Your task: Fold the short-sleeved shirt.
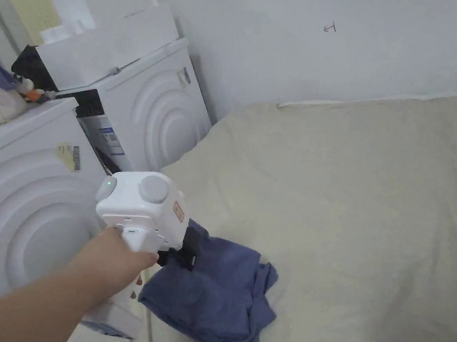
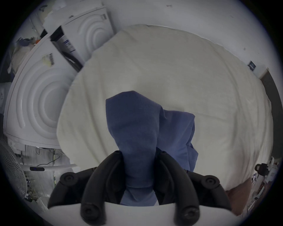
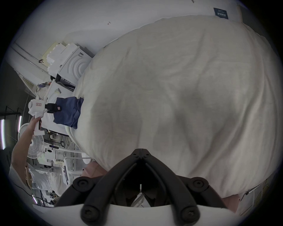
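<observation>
My left hand-held gripper (image 1: 183, 255), a white plastic body with black jaws, has both jaws pressed on a bunched fold of the crumpled blue cotton short-sleeved shirt (image 1: 214, 295). In the left gripper view the shirt (image 2: 137, 125) fills the gap between the two black jaws of the left hand-held gripper (image 2: 139, 154), and the rest of the cloth spills forward from them onto the bed. My hand (image 1: 111, 264) grips the handle from below.

The shirt lies in a rumpled heap at the corner of the bed covered in a cream sheet (image 1: 362, 204), the corner nearest the white ribbed washing machine (image 1: 24, 214). Part of the cloth is lifted off the bed at the jaws; the lower folds rest on the sheet. A second white machine (image 1: 157, 110) stands behind the first, against the wall.

My right hand-held gripper (image 3: 140, 150) hangs over the bare middle of the bed (image 3: 183, 91), well apart from the shirt (image 3: 67, 111), its black jaws brought together tip to tip with nothing between them. That view also shows the left hand-held gripper (image 3: 52, 107) at the shirt's edge.
</observation>
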A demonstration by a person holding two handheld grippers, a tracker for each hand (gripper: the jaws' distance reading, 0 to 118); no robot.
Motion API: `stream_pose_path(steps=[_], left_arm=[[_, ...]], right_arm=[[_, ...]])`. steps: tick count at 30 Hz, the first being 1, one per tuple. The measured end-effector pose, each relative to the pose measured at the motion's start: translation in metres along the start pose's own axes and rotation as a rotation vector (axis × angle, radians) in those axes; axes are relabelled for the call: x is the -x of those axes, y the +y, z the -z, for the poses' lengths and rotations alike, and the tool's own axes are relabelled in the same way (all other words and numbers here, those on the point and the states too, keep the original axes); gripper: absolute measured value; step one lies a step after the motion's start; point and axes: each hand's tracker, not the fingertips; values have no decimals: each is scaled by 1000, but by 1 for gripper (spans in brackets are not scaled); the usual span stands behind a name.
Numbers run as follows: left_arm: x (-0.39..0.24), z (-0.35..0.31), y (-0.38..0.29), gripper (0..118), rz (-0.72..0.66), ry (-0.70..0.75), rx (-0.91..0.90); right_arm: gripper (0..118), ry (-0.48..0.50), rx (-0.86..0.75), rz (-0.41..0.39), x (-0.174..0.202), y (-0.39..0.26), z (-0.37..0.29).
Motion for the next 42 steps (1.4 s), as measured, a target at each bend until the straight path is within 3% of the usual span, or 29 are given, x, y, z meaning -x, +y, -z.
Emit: stream_pose_path(steps=[2,5,6,13,14,15,17,18,22,26,28,31,34,37,42], left_arm=[[16,6,2,36,-4,14,-3],[33,12,-1,88,-37,79,-27],[37,13,-2,99,-40,81,-21],[43,-13,-18,98,-161,39,-71],[40,-18,-20,94,-166,11,-73],[35,-24,-23,71,-170,-33,-68],[15,-40,-31,6,-172,-149,-112],[2,-48,-35,2,-155,-170,-130],[-69,-85,-61,2,-65,-293,-239],[-139,-138,-101,1,-34,-544,-465],[-161,-168,-125,0,-82,-723,-630],[-193,-208,-160,0,-156,-840,-809],[-223,-242,-200,0,-103,-764,-987],[-248,-260,-244,0,-61,-616,-1157],[-275,-247,-295,0,-49,-439,-1310]], right_arm=[[0,-4,0,-18,10,4,5],[0,-6,2,-30,18,7,9],[0,-3,4,-31,18,7,9],[0,8,-6,-23,16,-2,2],[0,11,-25,-20,14,-3,-3],[0,8,-47,-20,12,-3,-10],[0,-11,-105,-28,8,-2,-28],[0,-23,-126,-32,5,-2,-37],[0,-65,-250,-31,-4,-5,-82],[0,-172,-444,-131,1,-16,-136],[0,-189,-572,-173,9,-26,-162],[0,-181,-757,-217,23,-46,-194],[0,-228,-932,-291,39,-70,-219],[0,-346,-1143,-384,51,-104,-232],[0,-483,-1298,-378,49,-139,-219]])
